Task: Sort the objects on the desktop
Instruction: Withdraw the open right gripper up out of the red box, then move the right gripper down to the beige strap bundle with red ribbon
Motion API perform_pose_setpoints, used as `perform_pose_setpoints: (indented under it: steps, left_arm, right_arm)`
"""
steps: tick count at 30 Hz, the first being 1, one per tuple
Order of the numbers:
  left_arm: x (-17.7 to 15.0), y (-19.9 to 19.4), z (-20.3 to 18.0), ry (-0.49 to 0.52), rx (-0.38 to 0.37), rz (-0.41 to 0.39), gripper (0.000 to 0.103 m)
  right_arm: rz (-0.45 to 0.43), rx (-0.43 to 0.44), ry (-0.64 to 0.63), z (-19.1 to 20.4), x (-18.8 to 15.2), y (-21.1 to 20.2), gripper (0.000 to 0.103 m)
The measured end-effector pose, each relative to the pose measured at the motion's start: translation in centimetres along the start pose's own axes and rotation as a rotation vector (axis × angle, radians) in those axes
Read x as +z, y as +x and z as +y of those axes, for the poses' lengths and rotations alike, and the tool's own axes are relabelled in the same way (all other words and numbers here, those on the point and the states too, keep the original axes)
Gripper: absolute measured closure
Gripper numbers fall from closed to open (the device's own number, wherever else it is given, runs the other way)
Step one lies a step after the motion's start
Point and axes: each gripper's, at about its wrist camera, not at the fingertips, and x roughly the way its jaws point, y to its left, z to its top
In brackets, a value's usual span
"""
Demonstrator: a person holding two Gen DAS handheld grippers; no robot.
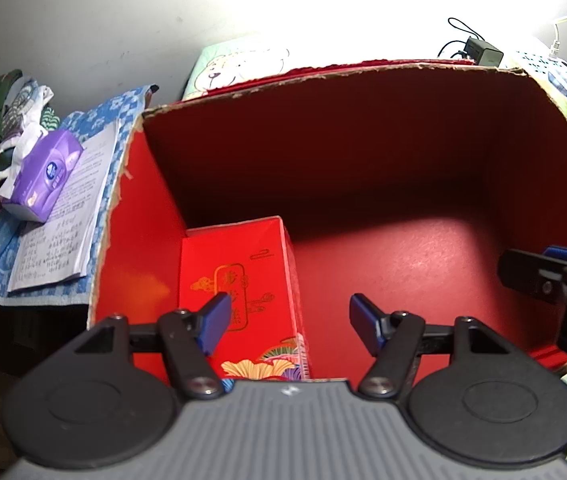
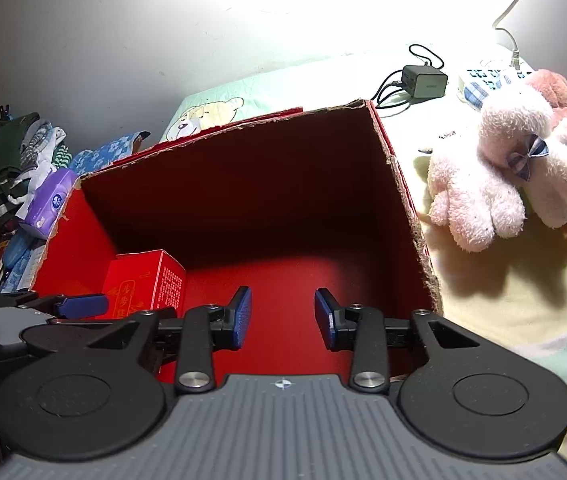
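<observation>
Red corrugated cardboard forms the large open box (image 1: 363, 152), whose torn rim and dark inner walls fill both wrist views; it appears to rest on a bed with a pale printed sheet (image 2: 503, 312) rather than on a worktop. Inside it, pushed into the near-left corner against the left wall, lies a small red carton (image 1: 239, 288) printed with gold characters and a floral pattern; its long axis runs roughly away from the cameras, parallel to the left wall. The left gripper (image 1: 289, 322) hovers directly over the near end of this carton, fingers spread wide and holding nothing, with its left finger above the carton's top face. The right gripper (image 2: 283, 318) hangs over the bare red floor of the box, its fingers likewise parted and empty, the carton lying to its left. The left gripper is therefore the nearer to the carton. Items apparently not yet sorted lie outside the box: a purple tissue pack (image 1: 45, 176) on an open notebook (image 1: 63, 220) to the left, nearer the left gripper, and a pink plush toy (image 2: 515, 160) and black charger (image 2: 423, 80) to the right, nearer the right gripper.
</observation>
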Motion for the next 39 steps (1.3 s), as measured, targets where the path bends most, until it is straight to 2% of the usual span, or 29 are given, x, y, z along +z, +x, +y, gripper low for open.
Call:
perform_pose_setpoints:
  steps: [6, 15, 21, 27, 35, 39]
  left_arm:
    - [0.0, -0.1, 0.0, 0.002, 0.008, -0.001, 0.033]
    - [0.1, -0.7, -0.5, -0.032, 0.058, 0.005, 0.032]
    - [0.3, -2.2, -0.4, -0.078, 0.103, -0.026, 0.032]
    - [-0.4, -5.7, -0.2, -0.106, 0.131, -0.105, 0.033]
    - [-3.7, -10.5, -1.1, -0.131, 0.066, -0.16, 0.037]
    - [-6.1, -12.3, -1.6, -0.142, -0.019, -0.165, 0.037]
  right_arm:
    - [-0.015, 0.044, 0.023, -0.6, -0.1, -0.4, 0.066]
    - [0.008, 0.111, 0.006, -1.1, 0.1, -0.4, 0.066]
    - [-0.02, 0.197, -0.035, -1.8, 0.5, -1.9, 0.065]
    - [-0.059, 0.329, -0.054, -3.8, 0.6, -4.2, 0.065]
    - [-0.019, 0.492, -0.095, -7.0, -2.1, -6.2, 0.075]
    - [0.072, 0.52, -0.093, -7.9, -3.9, -5.3, 0.081]
